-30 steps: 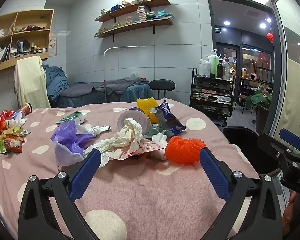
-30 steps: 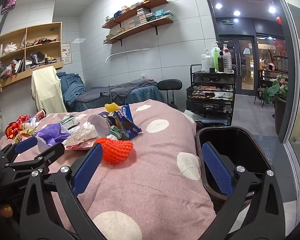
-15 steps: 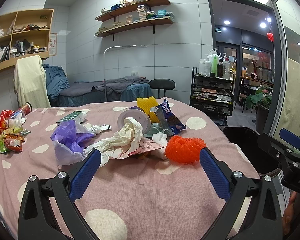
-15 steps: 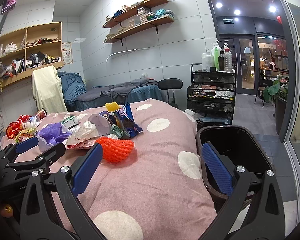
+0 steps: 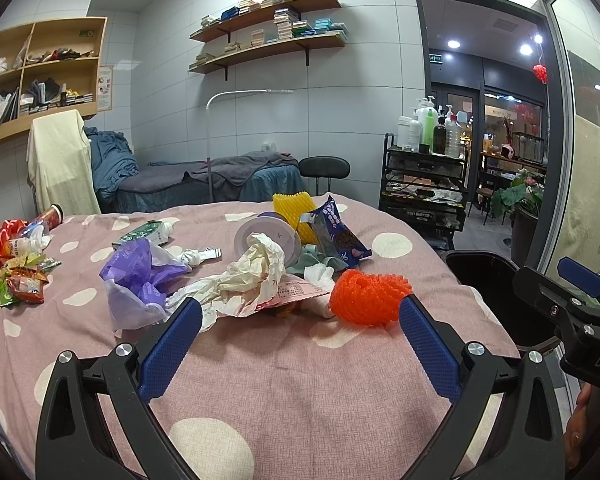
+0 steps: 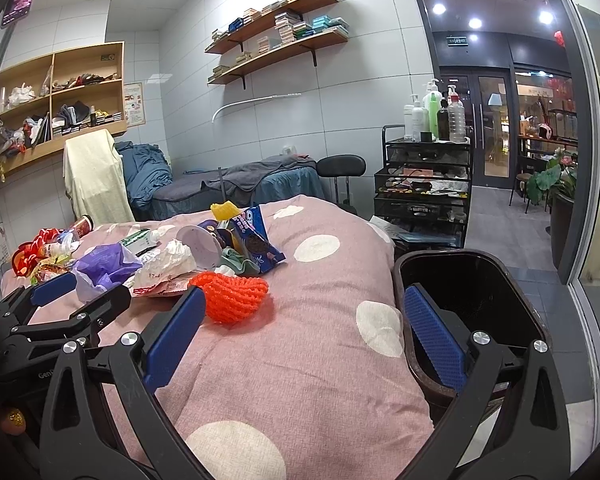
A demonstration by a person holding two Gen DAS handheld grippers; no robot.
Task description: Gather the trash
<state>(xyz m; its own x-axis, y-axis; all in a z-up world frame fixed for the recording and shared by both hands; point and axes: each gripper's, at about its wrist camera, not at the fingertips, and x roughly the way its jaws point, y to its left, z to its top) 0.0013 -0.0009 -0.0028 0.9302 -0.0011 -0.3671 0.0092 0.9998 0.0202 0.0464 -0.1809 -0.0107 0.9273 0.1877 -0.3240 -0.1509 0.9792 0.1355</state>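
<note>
A pile of trash lies on a pink polka-dot bed cover [image 5: 300, 380]: an orange foam net [image 5: 366, 296], crumpled white paper [image 5: 256, 272], a purple plastic bag [image 5: 140, 276], a blue cookie wrapper [image 5: 336, 236], a yellow foam net [image 5: 294, 212] and a round white lid [image 5: 266, 234]. My left gripper [image 5: 300, 320] is open and empty, just short of the pile. My right gripper [image 6: 300, 312] is open and empty, with the orange net [image 6: 232, 294] by its left finger. A black trash bin [image 6: 472, 280] stands at the bed's right edge.
More snack wrappers [image 5: 16, 268] and a green carton [image 5: 142, 234] lie at the cover's left. A black trolley with bottles [image 6: 424, 184], a black stool [image 6: 340, 168] and a second bed [image 5: 204, 180] stand behind. A glass door is at the right.
</note>
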